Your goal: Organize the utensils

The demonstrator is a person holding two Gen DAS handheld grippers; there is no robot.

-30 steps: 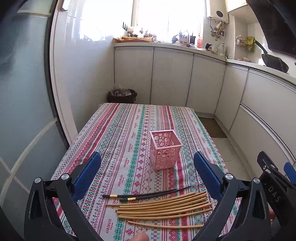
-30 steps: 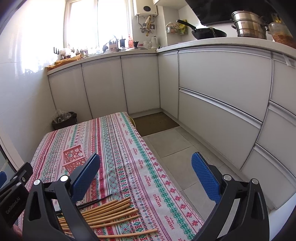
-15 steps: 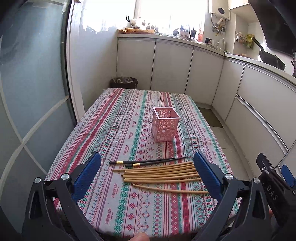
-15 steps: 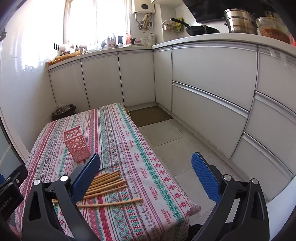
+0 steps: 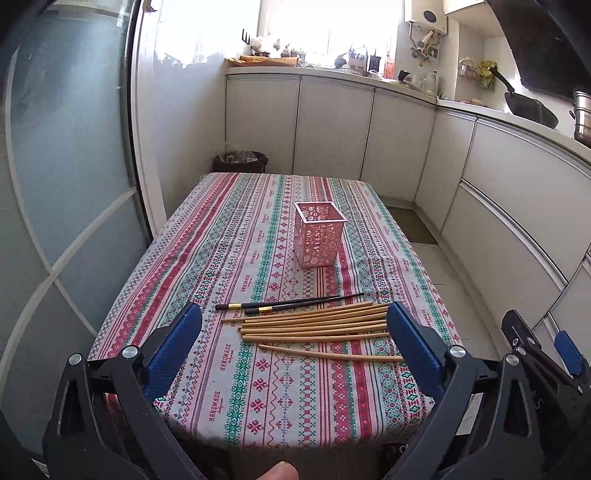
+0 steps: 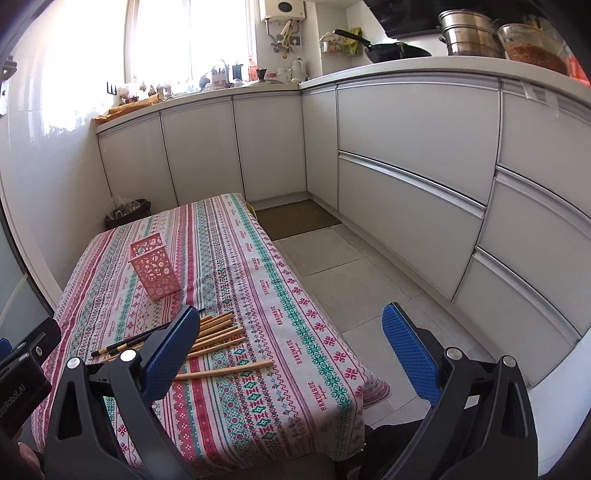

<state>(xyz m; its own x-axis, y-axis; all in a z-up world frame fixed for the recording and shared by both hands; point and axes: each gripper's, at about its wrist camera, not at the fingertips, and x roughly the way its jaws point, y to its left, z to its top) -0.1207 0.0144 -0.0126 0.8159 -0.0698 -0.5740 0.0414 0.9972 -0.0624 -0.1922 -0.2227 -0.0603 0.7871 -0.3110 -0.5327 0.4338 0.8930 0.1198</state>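
Several bamboo chopsticks [image 5: 314,325] lie side by side near the front of the patterned tablecloth [image 5: 258,387], with two black chopsticks [image 5: 288,303] just behind them. One bamboo stick [image 5: 328,353] lies apart, closest to me. A pink perforated holder [image 5: 320,233] stands upright and empty mid-table. My left gripper [image 5: 293,343] hovers open above the front edge, holding nothing. My right gripper [image 6: 290,345] is open too, off the table's right side; the chopsticks [image 6: 218,334] and holder [image 6: 155,266] sit to its left.
White kitchen cabinets [image 6: 406,155] run along the back and right, with pots [image 6: 469,35] on the counter. A dark bin [image 5: 241,161] stands beyond the table's far end. Tiled floor [image 6: 354,280] lies to the table's right. A glass door [image 5: 66,184] stands at the left.
Both grippers have drawn back and risen from the table, so the chopsticks and holder now look farther away and the table's front edge shows. Nothing was picked up.
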